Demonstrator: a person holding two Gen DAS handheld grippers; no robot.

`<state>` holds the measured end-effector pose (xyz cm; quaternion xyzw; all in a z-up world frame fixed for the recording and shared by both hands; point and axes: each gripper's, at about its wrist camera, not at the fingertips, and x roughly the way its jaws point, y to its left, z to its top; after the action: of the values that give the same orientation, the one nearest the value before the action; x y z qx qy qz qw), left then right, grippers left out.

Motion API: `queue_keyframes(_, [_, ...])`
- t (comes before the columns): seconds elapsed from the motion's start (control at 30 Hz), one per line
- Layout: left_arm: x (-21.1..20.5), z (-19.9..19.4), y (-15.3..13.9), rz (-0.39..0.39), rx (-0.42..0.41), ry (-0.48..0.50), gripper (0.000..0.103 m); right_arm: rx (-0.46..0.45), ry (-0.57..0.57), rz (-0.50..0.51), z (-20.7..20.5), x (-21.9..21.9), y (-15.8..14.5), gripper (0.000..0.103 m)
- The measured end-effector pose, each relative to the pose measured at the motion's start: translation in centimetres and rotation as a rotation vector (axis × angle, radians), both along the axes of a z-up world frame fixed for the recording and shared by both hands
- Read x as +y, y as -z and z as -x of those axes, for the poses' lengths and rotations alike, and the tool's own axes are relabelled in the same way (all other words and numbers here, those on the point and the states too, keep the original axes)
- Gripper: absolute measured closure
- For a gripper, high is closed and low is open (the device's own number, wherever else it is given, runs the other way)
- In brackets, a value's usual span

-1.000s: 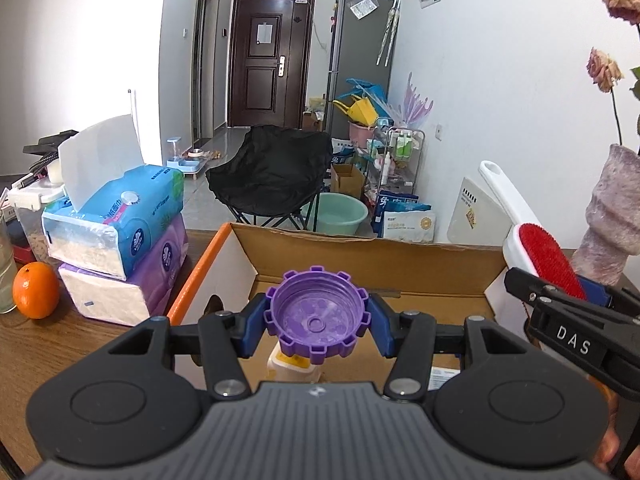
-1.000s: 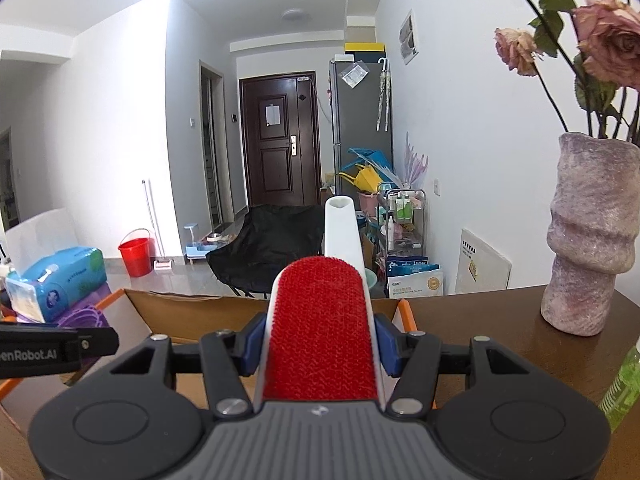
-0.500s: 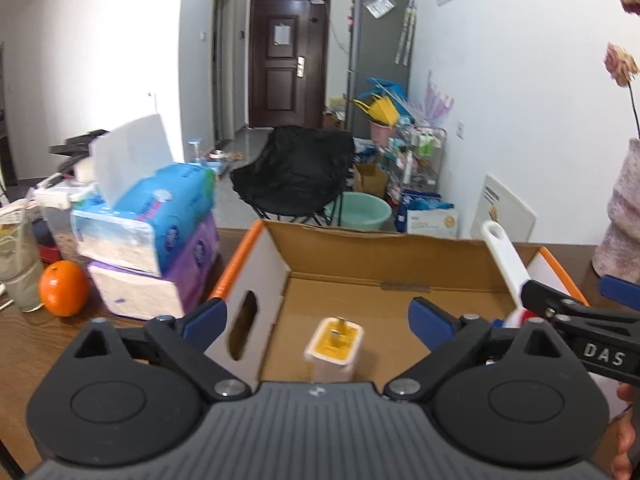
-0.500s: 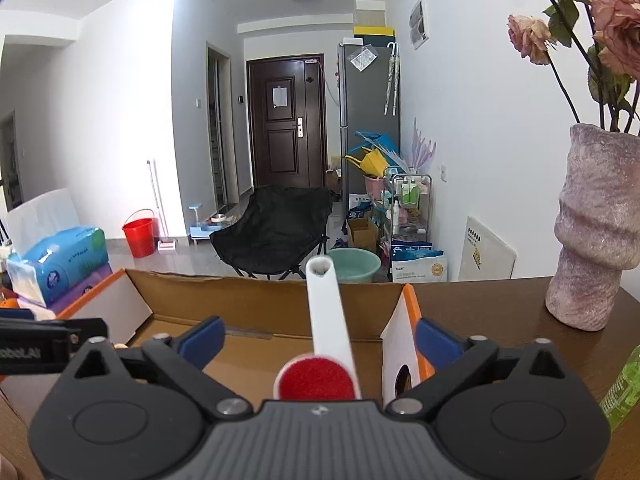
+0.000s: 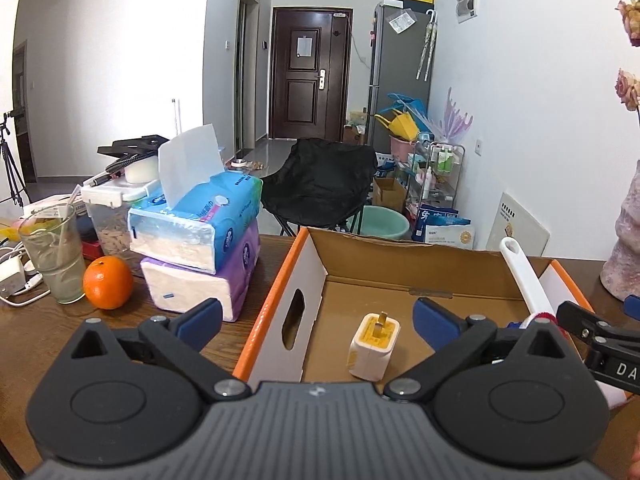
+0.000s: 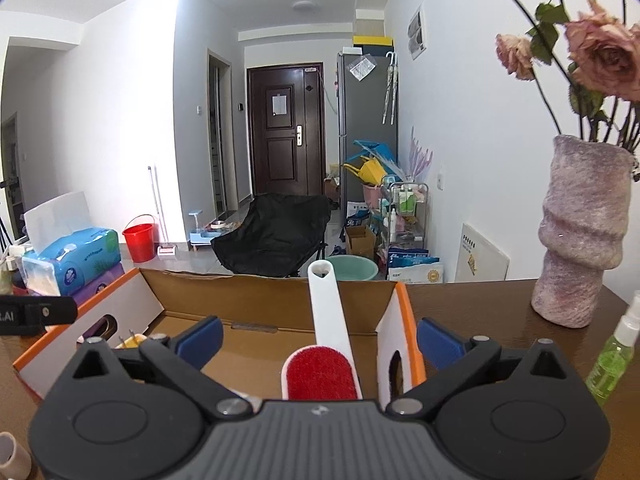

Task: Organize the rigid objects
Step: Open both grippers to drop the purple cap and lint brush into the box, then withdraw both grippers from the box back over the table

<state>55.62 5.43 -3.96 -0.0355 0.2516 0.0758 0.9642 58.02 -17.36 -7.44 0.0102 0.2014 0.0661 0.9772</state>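
My left gripper [image 5: 318, 316] hovers over the near left corner of an orange-rimmed cardboard box [image 5: 272, 300]; its jaws are opening wide with nothing between them. A white and yellow plug adapter [image 5: 374, 346] stands on the box floor. My right gripper [image 6: 320, 340] is open at the box's [image 6: 408, 308] near right corner. The red-faced lint brush [image 6: 320, 376] lies in the box between the blue pads [image 6: 200, 338], untouched, its white handle rising over the far wall. The purple cap is out of sight.
Two stacked tissue packs [image 5: 200, 240], an orange [image 5: 108, 282] and a glass [image 5: 52, 252] sit left of the box on the wooden table. A pink vase [image 6: 580, 232] and a green spray bottle [image 6: 612, 360] stand to its right.
Both grippers opened and drew back from the box. The purple cap left the left jaws and dropped from view; the lint brush left the right jaws and now rests in the box.
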Motion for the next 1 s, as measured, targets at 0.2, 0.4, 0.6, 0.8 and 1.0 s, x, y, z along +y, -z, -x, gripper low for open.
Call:
queue_keyframes(0.2, [0.2,2.2,-0.4,-0.006,-0.016,-0.004,0.0,-0.018,0.004,0.003,2.3,-0.3,-0.3,0.0])
queue_keyframes(0.4, [0.5,4.6,-0.5,-0.008,-0.021,-0.007,0.0,-0.031,0.011,-0.001,4.7,-0.7,-0.6,0.0])
queue_keyframes(0.6, [1.1,6.8,-0.5,-0.003,-0.022,-0.017,0.0,-0.027,0.021,-0.004,7.1,-0.9,-0.4,0.0])
queue_keyframes(0.8, [1.6,9.0,-0.4,-0.002,-0.014,-0.024,0.0,-0.02,0.03,-0.007,9.6,-1.0,-0.2,0.0])
queue_keyframes(1.0, [1.9,11.5,-0.3,-0.01,-0.008,-0.025,0.0,-0.006,0.036,-0.007,12.1,-0.9,0.2,0.0])
